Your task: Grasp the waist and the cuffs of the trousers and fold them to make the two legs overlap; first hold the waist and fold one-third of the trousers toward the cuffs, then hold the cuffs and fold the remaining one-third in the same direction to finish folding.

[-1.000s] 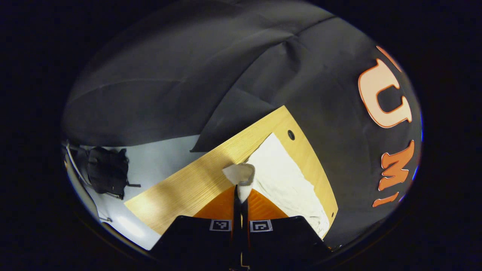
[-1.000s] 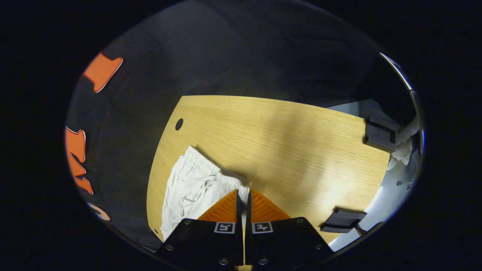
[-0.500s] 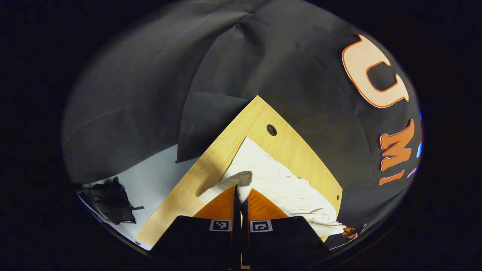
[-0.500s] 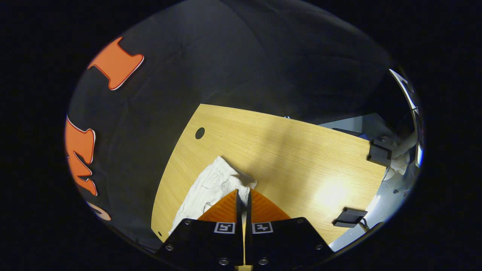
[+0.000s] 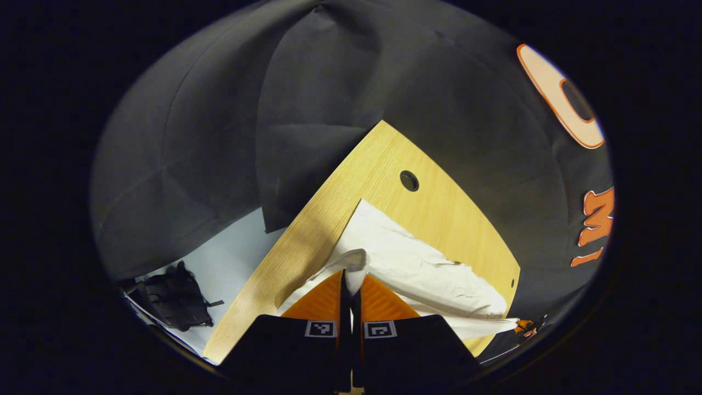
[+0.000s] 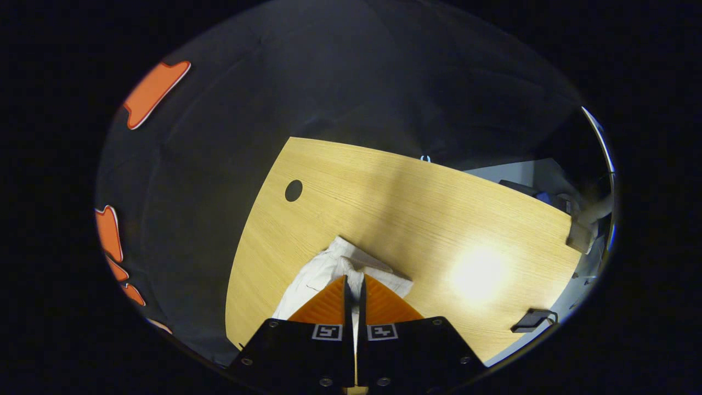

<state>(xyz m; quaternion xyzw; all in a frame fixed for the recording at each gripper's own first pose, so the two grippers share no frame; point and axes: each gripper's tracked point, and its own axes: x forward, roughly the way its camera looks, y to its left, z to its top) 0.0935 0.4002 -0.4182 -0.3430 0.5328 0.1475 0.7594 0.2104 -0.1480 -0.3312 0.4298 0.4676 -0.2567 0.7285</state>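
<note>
White trousers [image 5: 422, 269] lie on a light wooden table [image 5: 384, 159], spread toward the right of the left gripper view. My left gripper [image 5: 351, 277] is shut on a raised fold of their cloth, which pokes up between the fingertips. In the right gripper view the trousers [image 6: 323, 269] bunch just ahead of the fingers, and my right gripper [image 6: 354, 280] is shut on their edge, lifting it off the table [image 6: 439, 208]. Which part of the trousers each gripper holds is hidden by the fingers.
A round cable hole [image 5: 409, 180] sits near the table's far corner, also the cable hole [image 6: 293, 190]. A black bag [image 5: 175, 296] lies on the pale floor to the left. A dark flat object [image 6: 535, 319] rests at the table's right edge. Black cloth walls surround the table.
Both grippers have carried the held cloth across the table. In the right gripper view the visible trousers have shrunk into a bunch near the fingers; in the left gripper view more cloth lies spread.
</note>
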